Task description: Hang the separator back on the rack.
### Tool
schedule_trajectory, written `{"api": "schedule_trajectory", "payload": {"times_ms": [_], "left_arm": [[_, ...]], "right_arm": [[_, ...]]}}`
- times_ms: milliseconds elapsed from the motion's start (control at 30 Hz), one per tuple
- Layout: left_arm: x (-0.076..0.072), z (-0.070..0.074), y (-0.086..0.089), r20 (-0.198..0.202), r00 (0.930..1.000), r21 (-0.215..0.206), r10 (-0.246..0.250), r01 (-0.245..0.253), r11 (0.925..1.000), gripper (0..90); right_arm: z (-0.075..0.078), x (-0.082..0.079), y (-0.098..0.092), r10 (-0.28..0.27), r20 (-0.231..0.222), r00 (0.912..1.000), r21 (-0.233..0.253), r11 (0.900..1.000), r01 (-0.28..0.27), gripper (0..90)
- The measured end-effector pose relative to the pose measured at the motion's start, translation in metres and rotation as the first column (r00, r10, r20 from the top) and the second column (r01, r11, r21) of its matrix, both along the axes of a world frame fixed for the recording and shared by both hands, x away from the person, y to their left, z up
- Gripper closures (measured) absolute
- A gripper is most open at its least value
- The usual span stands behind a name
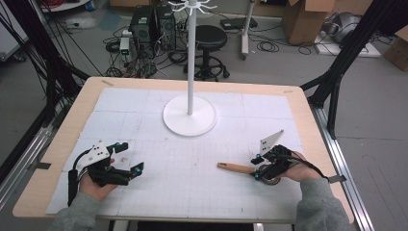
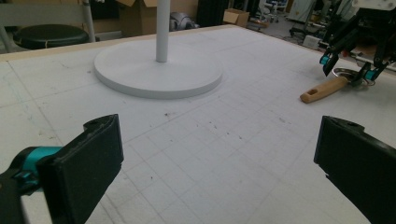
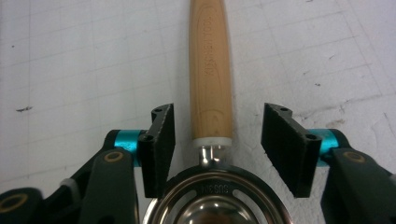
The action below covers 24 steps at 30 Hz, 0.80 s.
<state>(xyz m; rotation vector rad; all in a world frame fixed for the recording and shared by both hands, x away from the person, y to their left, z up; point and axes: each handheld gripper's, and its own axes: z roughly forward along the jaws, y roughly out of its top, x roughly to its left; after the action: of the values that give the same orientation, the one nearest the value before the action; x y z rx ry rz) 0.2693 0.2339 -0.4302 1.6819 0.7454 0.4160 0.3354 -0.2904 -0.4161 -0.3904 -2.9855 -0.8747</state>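
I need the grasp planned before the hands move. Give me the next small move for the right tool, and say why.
Probably close the right tool on the wooden handle of the steel strainer. Its jaws stand open on either side of the handle's base, near the metal ring, with gaps both sides, and the strainer lies flat on the white gridded mat. The left tool hangs open, well away.
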Motion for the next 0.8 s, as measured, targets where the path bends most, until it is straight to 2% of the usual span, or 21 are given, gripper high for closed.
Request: {"api": "schedule_trajectory", "payload": {"times_ms": [167,300,400,567,800], "left_arm": [[0.000,-0.001,0.000,-0.003,1.0000,-0.001,0.000,0.000,1.0000,1.9],[0.000,0.000,0.000,-0.003,1.0000,0.001,-0.002,0.002,1.0000,1.9],[0.000,0.000,0.000,-0.004,1.0000,-0.006,0.000,0.000,1.0000,1.9],[0.000,0.000,0.000,-0.004,1.0000,-0.003,-0.004,0.004,1.0000,1.9],[0.000,-0.001,-0.001,-0.009,1.0000,0.005,-0.003,0.003,1.0000,1.8]], "right_arm": [[0.001,0.001,0.001,0.006,-0.013,0.9999,-0.020,1.000,-0.006,49.2],[0.003,0.002,0.007,0.028,-0.014,0.9995,-0.055,0.998,-0.029,50.5],[0.005,0.002,0.011,0.035,-0.012,0.9993,-0.098,0.995,-0.036,51.0],[0.006,0.002,0.016,0.047,-0.023,0.9986,-0.129,0.990,-0.050,53.0],[0.004,0.001,0.018,0.062,-0.004,0.9981,-0.172,0.983,-0.062,53.6]]}}
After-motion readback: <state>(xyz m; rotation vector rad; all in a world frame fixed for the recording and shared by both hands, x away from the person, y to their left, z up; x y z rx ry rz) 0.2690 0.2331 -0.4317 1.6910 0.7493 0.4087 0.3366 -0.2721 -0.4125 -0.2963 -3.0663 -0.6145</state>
